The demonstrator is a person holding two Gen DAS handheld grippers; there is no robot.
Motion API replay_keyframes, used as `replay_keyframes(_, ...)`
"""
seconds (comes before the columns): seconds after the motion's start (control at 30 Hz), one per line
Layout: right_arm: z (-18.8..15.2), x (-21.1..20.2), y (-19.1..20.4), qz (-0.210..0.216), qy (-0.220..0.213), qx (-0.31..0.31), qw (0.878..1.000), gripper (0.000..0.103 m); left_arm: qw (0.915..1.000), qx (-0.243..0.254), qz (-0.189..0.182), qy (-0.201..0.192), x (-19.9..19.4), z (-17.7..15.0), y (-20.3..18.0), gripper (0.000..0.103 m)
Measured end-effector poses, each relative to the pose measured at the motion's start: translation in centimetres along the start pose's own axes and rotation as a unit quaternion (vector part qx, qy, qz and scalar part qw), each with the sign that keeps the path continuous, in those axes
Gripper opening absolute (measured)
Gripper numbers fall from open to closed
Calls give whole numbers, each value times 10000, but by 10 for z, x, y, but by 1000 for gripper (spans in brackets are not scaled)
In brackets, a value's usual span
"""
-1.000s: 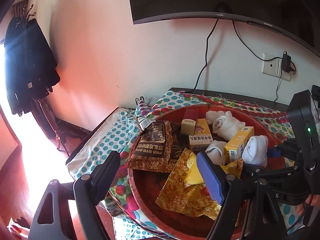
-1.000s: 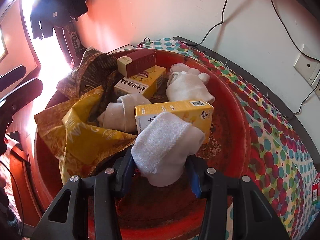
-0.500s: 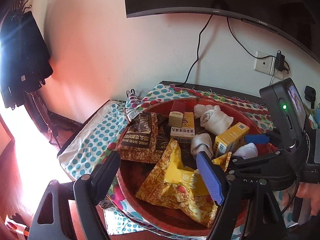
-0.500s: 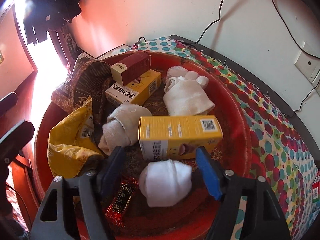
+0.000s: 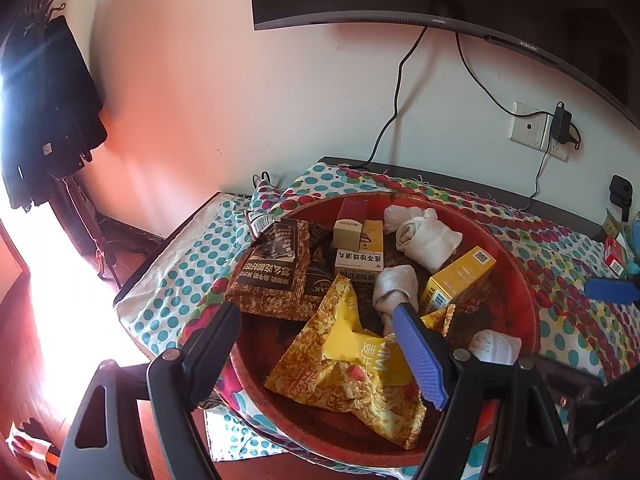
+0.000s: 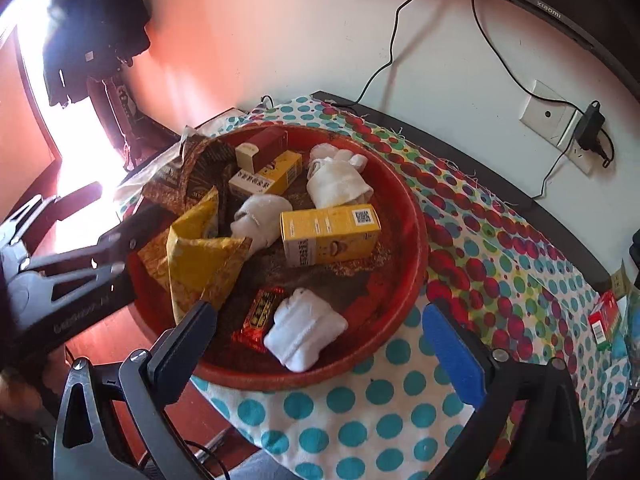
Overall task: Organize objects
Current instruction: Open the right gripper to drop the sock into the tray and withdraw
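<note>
Crowded at the far and left side of the red basin [image 6: 404, 216]: snack bags [image 5: 276, 276], boxes [image 6: 330, 234], rolled socks [image 6: 338, 182]. Bare floor only near the front rim, beside a lone white sock [image 6: 304, 330] and red packet [image 6: 262, 316]. Open polka-dot cloth [image 6: 500, 248] to the right, toward a small red box [image 6: 604, 318].

One red basin [image 6: 404, 216] holds the lot. In it lie three rolled white socks: one at the far side [image 6: 338, 178], one in the middle [image 6: 260, 216], one at the near rim [image 6: 304, 328]. There are three boxes: a dark red one [image 6: 262, 148], a yellow one beside it [image 6: 268, 178] and a larger yellow one [image 6: 330, 234]. Two large snack bags show, one yellow [image 5: 352, 364] and one brown [image 5: 276, 272], plus one small red packet [image 6: 260, 314].
</note>
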State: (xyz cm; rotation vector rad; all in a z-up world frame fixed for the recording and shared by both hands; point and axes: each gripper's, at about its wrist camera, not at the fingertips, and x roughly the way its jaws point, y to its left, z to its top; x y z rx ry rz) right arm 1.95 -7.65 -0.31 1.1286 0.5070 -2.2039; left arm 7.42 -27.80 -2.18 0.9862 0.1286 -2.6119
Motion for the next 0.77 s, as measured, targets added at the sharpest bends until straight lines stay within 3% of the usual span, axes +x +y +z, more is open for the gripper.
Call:
replay_keyframes(0.23,-26,0,15,31,357,-198,9992,103,9996,22,-10,283,6,-2,-9,81)
replay_keyframes(0.47,-28,-1,19,81,400,-205,9990,103,9995,-41,-214,226,3,-3,-9,81)
replay_keyframes(0.77,-29,3,24,43,480,-255,9985,103,9992,51,-183,347,6,-3,-10,81)
